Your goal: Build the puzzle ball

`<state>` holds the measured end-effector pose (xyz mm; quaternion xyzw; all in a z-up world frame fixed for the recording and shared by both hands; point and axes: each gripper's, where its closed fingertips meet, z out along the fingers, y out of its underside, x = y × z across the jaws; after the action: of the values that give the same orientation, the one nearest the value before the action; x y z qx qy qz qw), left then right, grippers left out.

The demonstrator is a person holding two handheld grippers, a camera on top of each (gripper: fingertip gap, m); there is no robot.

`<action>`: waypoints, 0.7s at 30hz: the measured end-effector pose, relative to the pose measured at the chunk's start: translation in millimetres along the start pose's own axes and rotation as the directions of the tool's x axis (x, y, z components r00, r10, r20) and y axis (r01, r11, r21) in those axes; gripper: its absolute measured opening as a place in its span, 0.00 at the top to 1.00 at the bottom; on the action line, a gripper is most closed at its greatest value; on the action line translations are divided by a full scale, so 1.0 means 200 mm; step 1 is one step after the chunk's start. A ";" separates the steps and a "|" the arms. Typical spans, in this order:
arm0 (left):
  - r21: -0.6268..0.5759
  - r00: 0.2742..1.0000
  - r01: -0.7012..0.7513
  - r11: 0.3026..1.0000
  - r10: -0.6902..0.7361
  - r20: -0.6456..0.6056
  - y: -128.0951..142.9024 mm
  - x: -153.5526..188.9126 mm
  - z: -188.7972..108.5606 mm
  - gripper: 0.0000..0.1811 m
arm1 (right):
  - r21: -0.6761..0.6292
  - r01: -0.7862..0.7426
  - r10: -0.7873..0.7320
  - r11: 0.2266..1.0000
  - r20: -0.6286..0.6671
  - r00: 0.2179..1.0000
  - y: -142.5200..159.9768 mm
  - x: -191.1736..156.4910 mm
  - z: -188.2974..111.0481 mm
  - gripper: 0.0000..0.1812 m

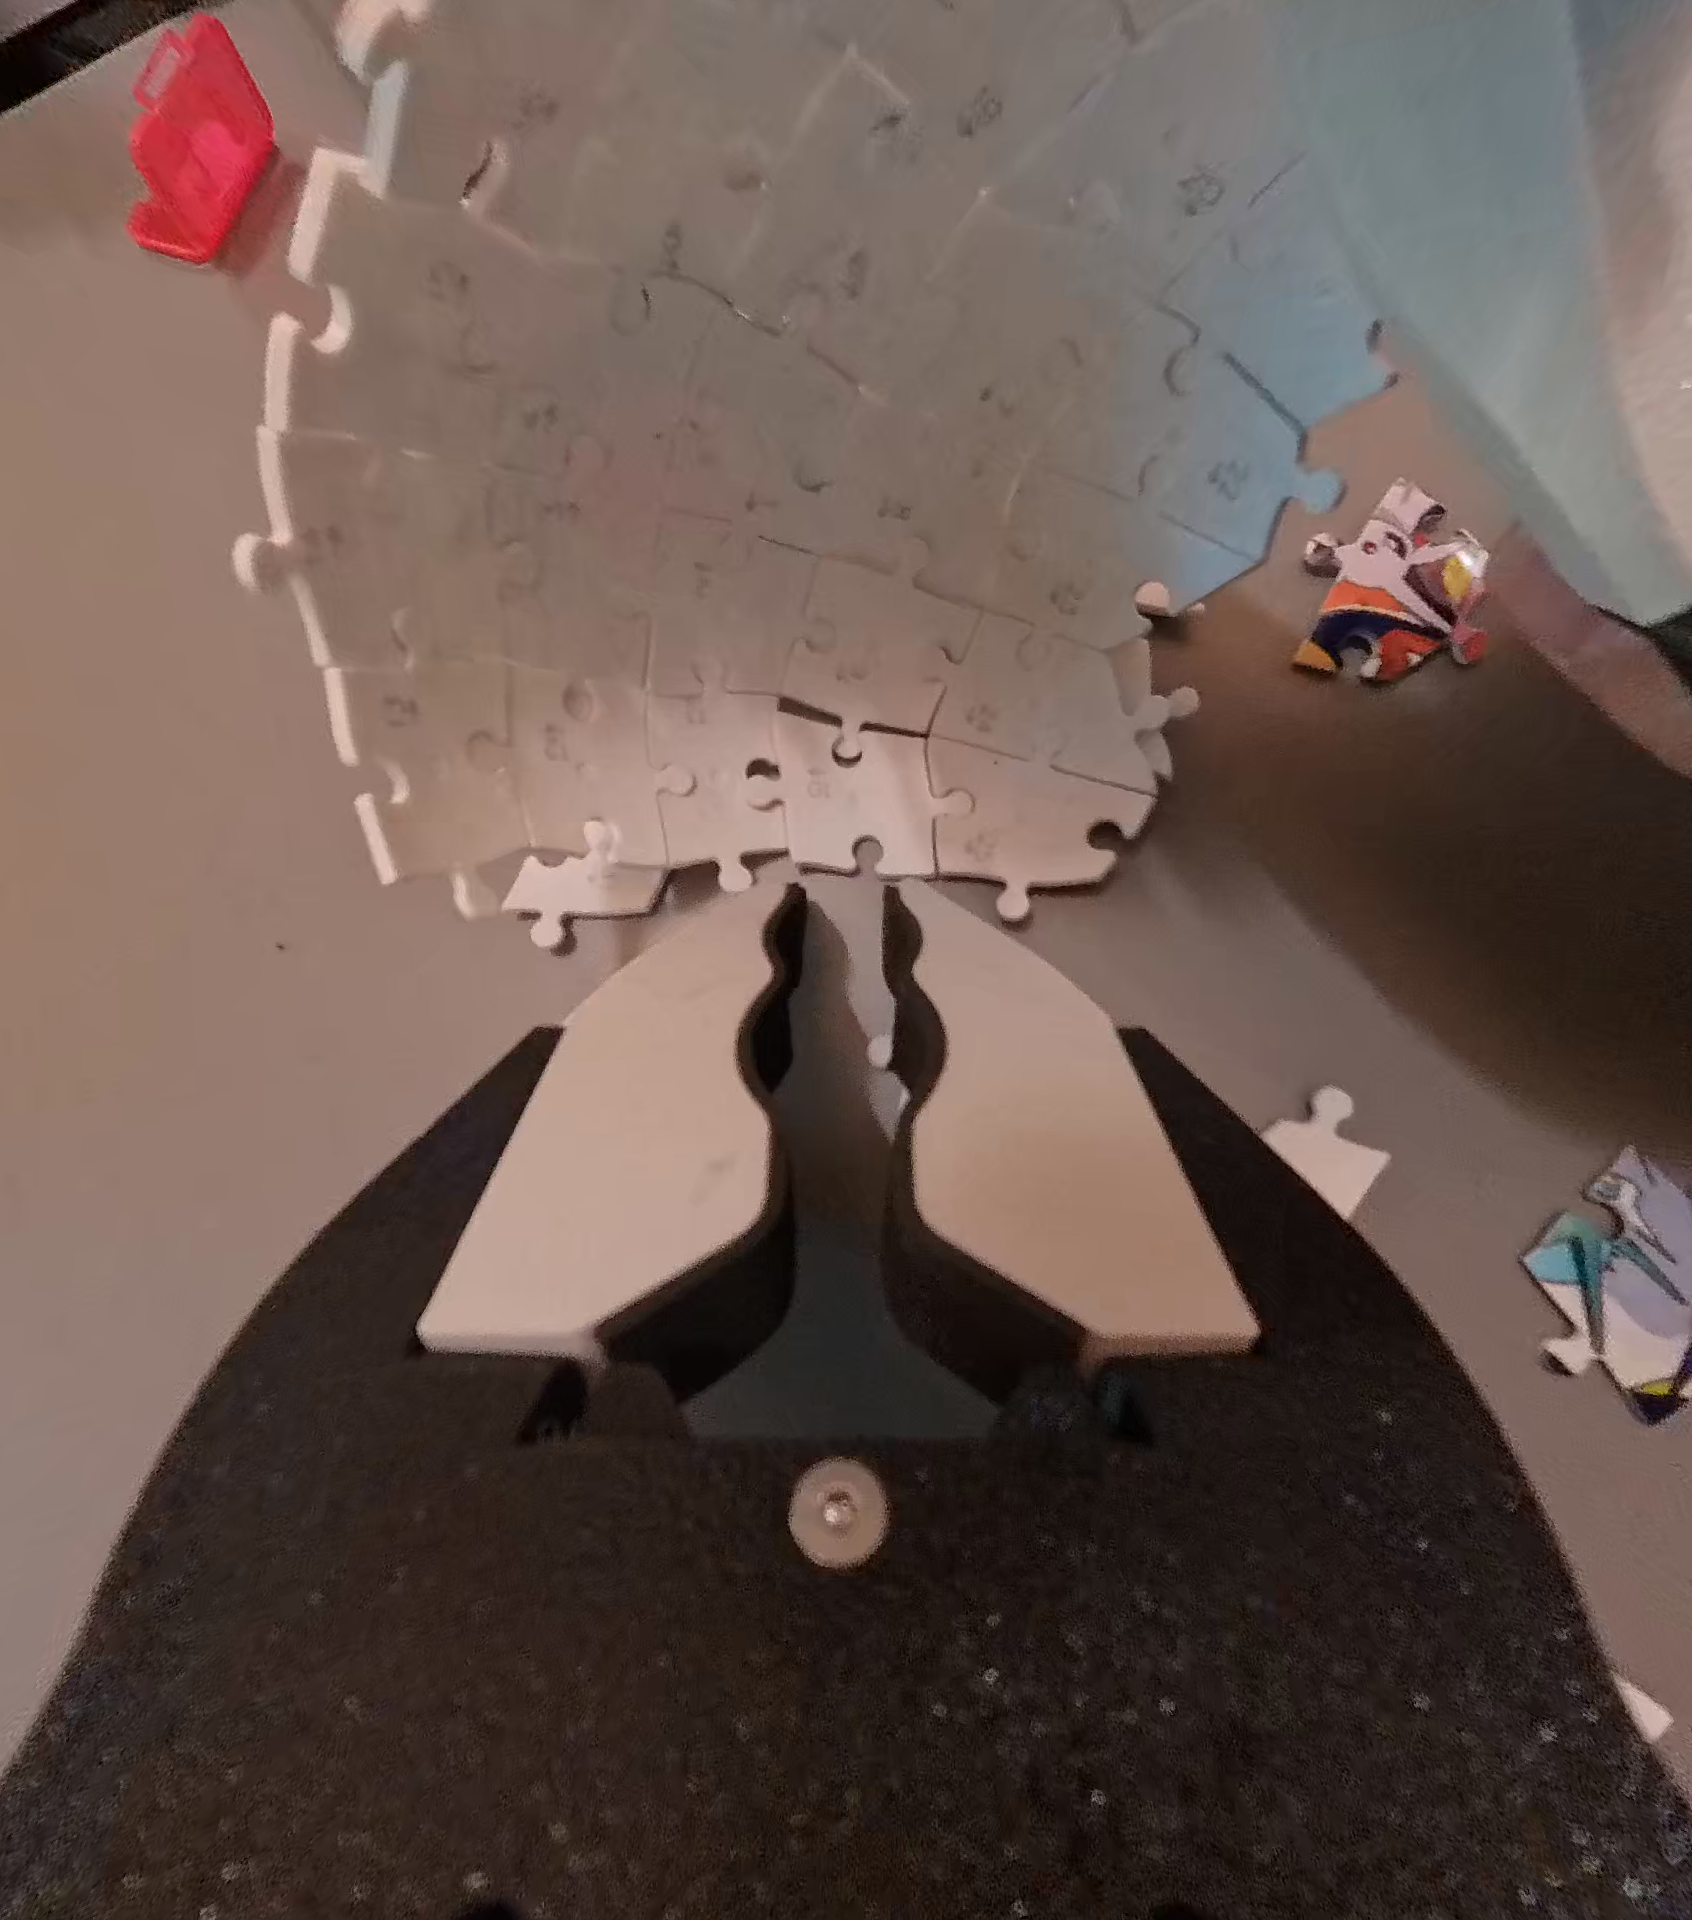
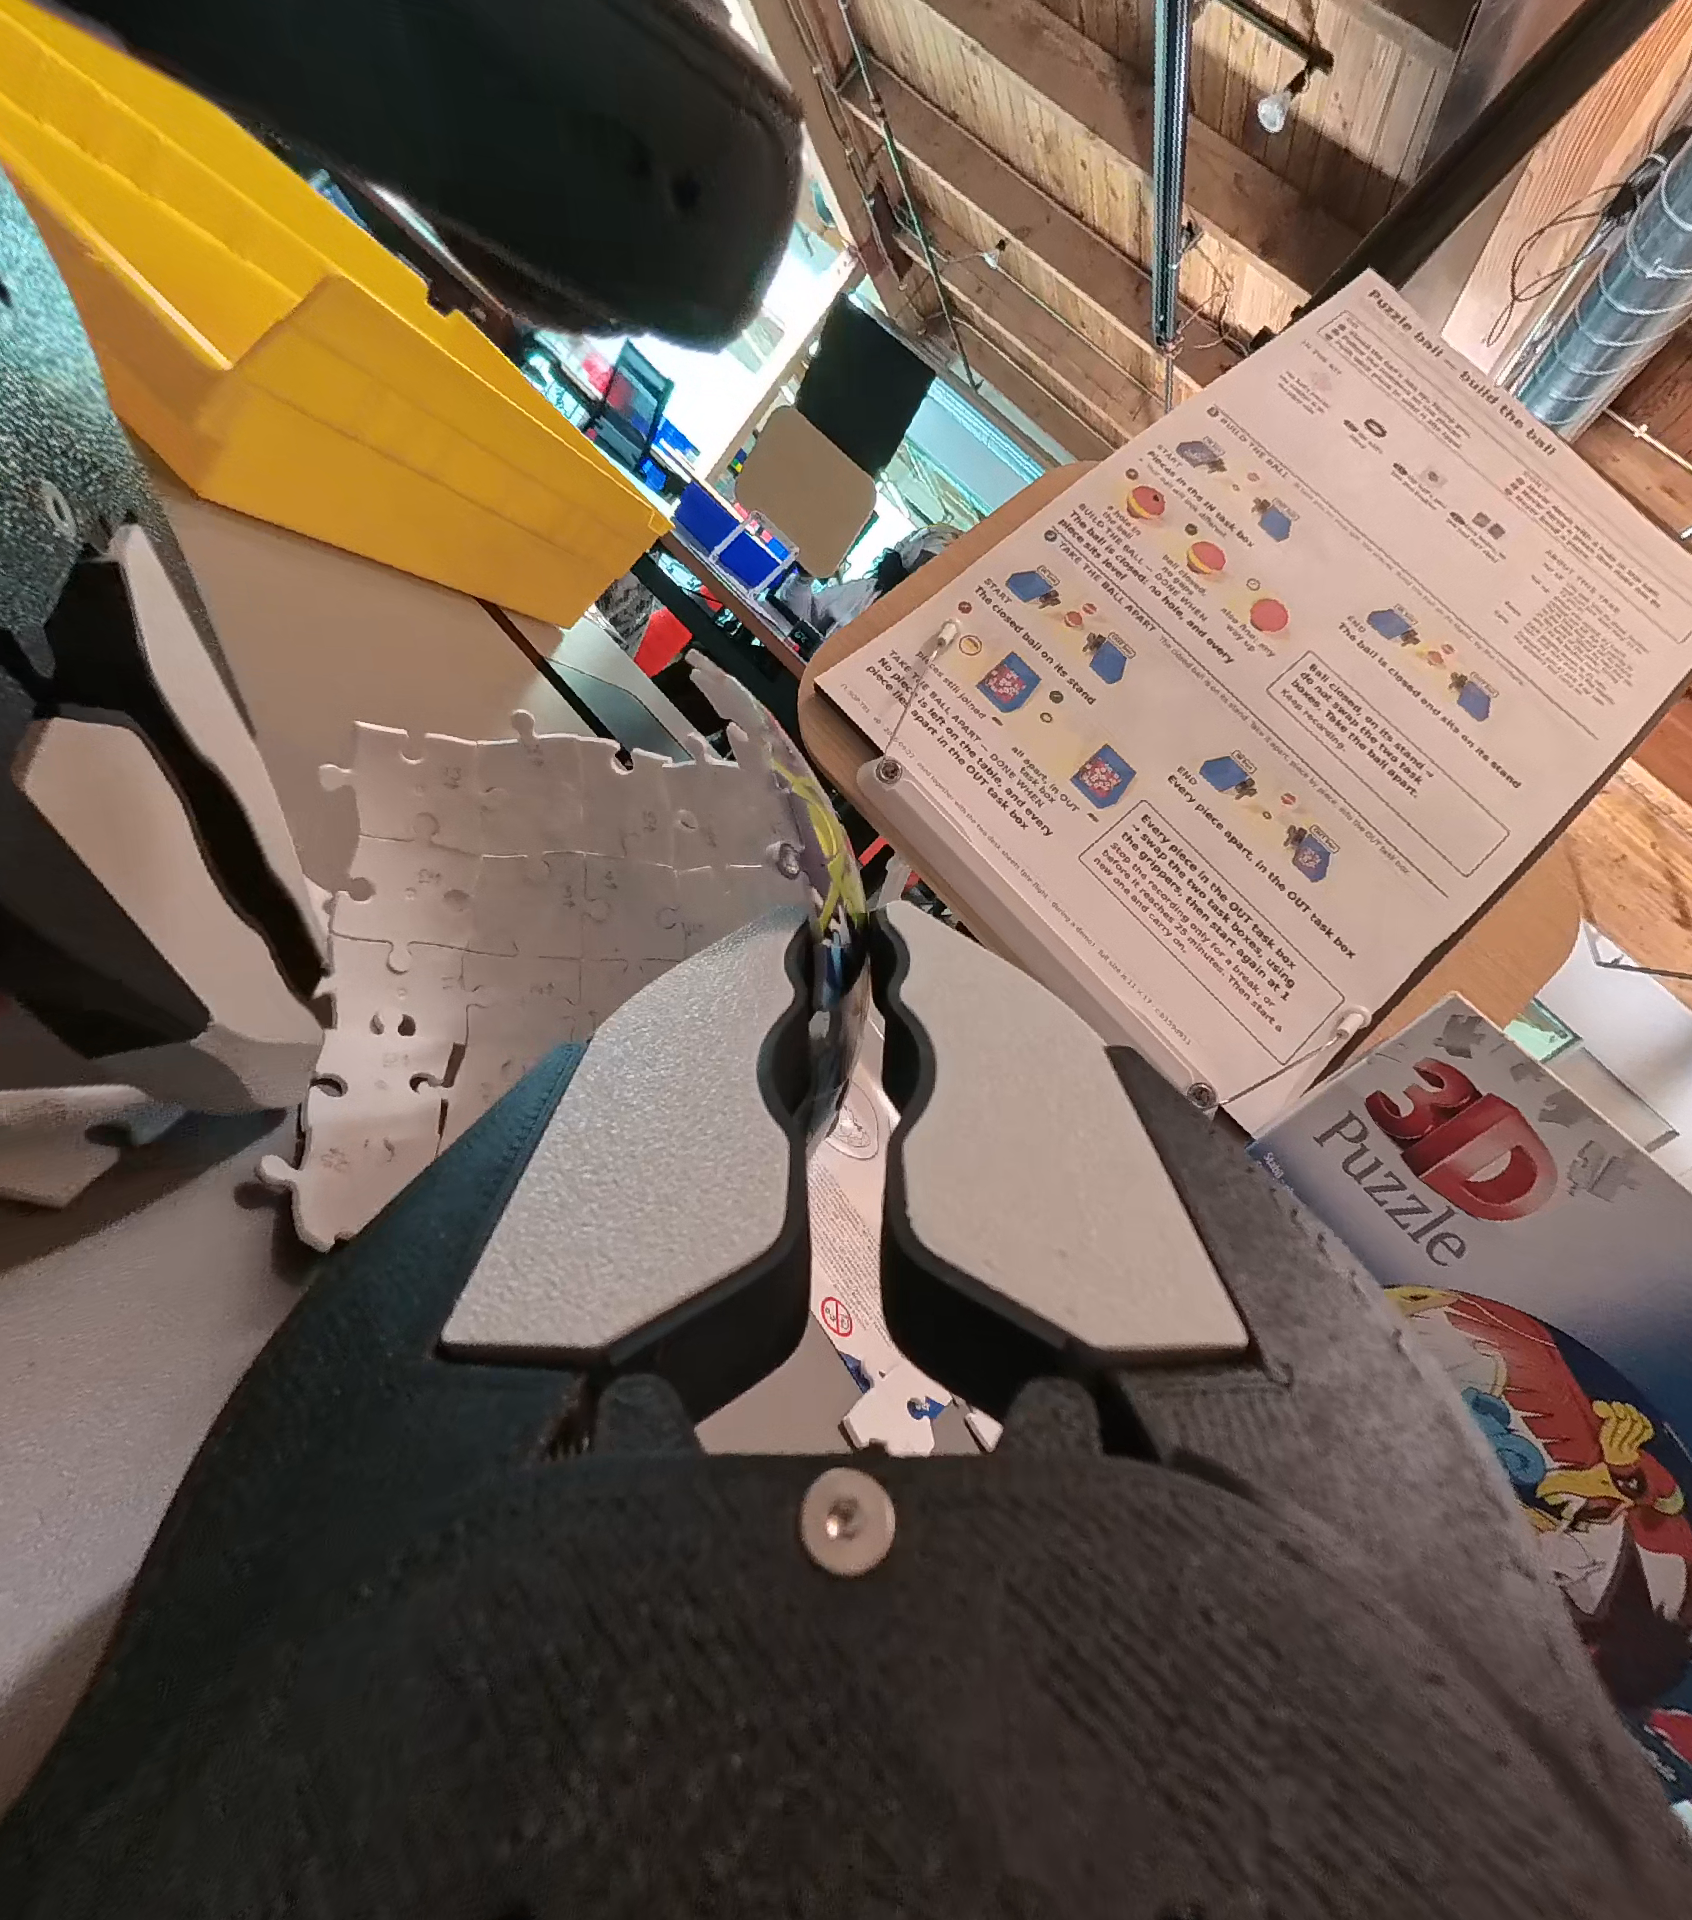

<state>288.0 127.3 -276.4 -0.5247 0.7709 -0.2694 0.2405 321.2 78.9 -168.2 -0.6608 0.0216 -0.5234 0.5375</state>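
My left gripper (image 1: 847, 914) and right gripper (image 2: 837, 935) both clamp the puzzle shell (image 1: 717, 499); printed puzzle box (image 2: 1569, 1351) at four o'clock.

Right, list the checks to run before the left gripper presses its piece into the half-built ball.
1. Left gripper shut on the thin white puzzle piece: ok.
2. Right gripper clamped on the rim of the curved white shell of joined pieces: ok.
3. Held piece lined up with a slot on the shell's lower edge: cannot tell.
4. Shell seams flush: not ok, a dark gap shows near the lower edge.
5. Loose printed pieces on the grey table lie apart from both grippers: ok.
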 end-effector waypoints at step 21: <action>0.016 0.997 0.051 0.999 -0.052 0.050 -0.04 -0.02 0.04 1.00 | -0.007 -0.018 0.018 1.000 0.003 1.000 0.01 0.00 0.01 0.95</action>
<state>300.0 126.5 -275.7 -0.5492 0.7487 -0.2681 0.2567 323.3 78.6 -169.6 -0.6634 0.0284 -0.5175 0.5397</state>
